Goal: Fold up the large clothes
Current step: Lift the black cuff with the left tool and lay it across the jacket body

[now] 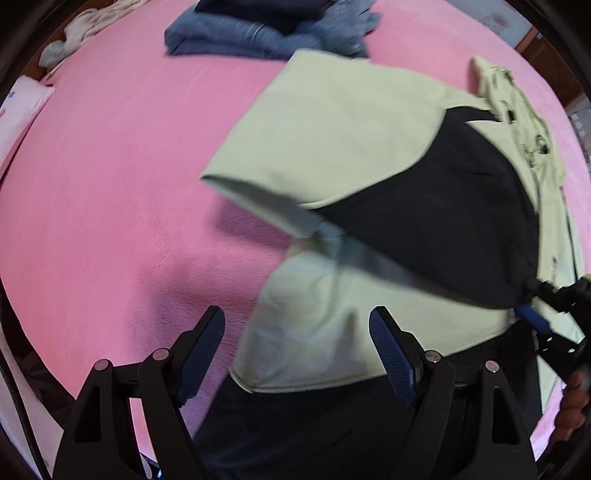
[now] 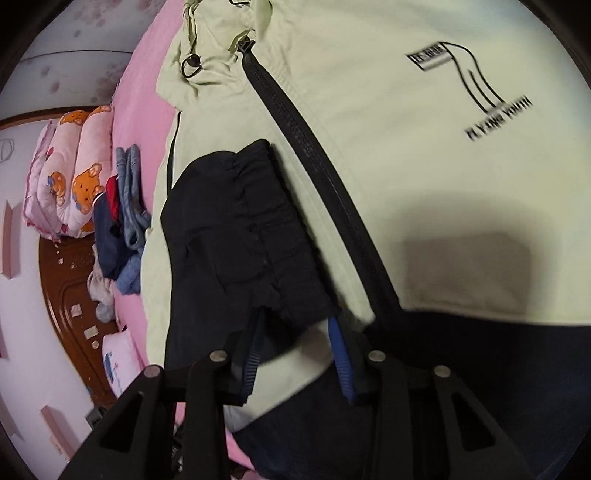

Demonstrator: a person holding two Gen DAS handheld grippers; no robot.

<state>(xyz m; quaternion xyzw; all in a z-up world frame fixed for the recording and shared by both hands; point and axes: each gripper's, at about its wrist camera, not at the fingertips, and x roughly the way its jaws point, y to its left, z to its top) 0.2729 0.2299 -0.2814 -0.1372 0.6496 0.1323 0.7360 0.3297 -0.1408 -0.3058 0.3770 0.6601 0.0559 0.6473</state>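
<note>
A pale green and black zip jacket (image 1: 332, 122) lies on the pink bed (image 1: 110, 166). Its sleeve, green with a black lower part (image 1: 443, 206), is lifted and stretched across the body. My right gripper (image 1: 532, 299) is shut on the black cuff, seen at the right edge of the left wrist view. In the right wrist view the gripper (image 2: 295, 354) pinches the black cuff (image 2: 240, 221) over the jacket front (image 2: 406, 129), beside the black zipper (image 2: 314, 155). My left gripper (image 1: 297, 350) is open and empty, above the jacket's lower part near the bed's front edge.
A pile of blue clothes (image 1: 266, 33) lies at the far side of the bed, also in the right wrist view (image 2: 125, 206). A pink bear-print quilt (image 2: 70, 170) sits by the brown headboard (image 2: 70, 295). Light garments (image 1: 96, 22) lie at the far left.
</note>
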